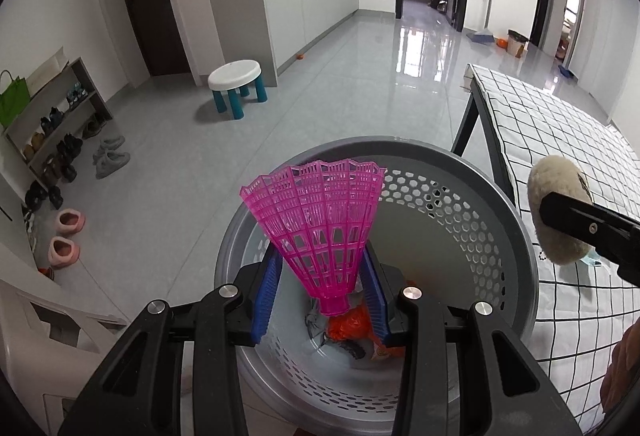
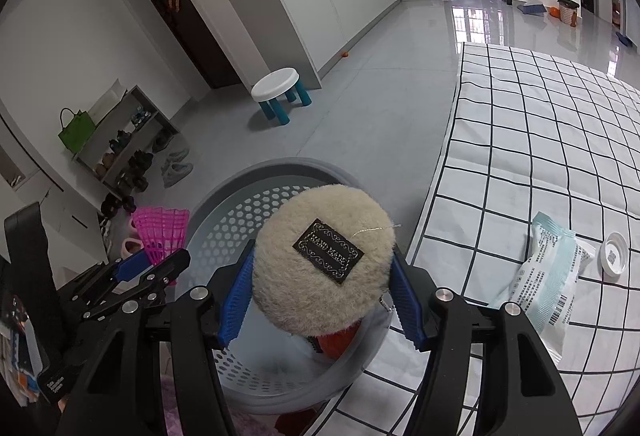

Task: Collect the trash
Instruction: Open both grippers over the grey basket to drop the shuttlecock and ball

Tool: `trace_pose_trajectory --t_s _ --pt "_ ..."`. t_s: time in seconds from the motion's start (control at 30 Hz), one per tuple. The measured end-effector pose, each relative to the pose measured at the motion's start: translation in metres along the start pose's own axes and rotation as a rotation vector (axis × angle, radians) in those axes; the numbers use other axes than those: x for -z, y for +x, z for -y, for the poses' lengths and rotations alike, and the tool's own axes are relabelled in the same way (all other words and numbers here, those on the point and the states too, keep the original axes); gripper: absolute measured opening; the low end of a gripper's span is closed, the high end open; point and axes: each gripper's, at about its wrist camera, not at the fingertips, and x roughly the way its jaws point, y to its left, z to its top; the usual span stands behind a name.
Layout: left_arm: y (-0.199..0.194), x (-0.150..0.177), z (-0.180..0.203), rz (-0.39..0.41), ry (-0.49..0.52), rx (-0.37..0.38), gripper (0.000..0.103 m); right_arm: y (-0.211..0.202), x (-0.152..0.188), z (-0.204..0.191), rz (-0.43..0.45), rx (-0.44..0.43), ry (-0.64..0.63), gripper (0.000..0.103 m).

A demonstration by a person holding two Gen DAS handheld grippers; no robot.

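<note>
My left gripper [image 1: 322, 272] is shut on a pink plastic shuttlecock [image 1: 318, 220] and holds it over the grey perforated trash basket [image 1: 480, 204]. The basket holds orange and grey wrappers [image 1: 348, 328]. My right gripper [image 2: 320, 284] is shut on a round beige fluffy puff [image 2: 324, 260] with a black label, above the basket's [image 2: 224, 220] right side. The puff also shows in the left wrist view [image 1: 560, 196]. The left gripper with the shuttlecock [image 2: 160, 232] shows at the left of the right wrist view.
A table with a checked cloth [image 2: 540, 140] stands right of the basket; a white-blue packet [image 2: 548, 276] and a white lid [image 2: 616, 252] lie on it. A white stool [image 1: 236, 76], a shoe rack [image 1: 56, 124], loose shoes and pink slippers [image 1: 66, 236] are on the floor left.
</note>
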Motion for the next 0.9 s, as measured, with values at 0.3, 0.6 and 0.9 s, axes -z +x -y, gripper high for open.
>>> trace_pose_trajectory --t_s 0.3,0.6,0.9 --pt "0.005 -0.003 -0.002 -0.014 -0.011 -0.003 0.039 0.006 0.001 -0.004 -0.016 -0.012 -0.018 0.060" --pt "0.009 -0.002 0.002 -0.028 0.004 0.000 0.041 0.010 0.001 -0.006 -0.034 -0.024 -0.029 0.060" --pt "0.012 -0.001 0.003 -0.037 0.001 0.001 0.042 0.013 0.002 -0.016 -0.050 -0.048 -0.069 0.060"
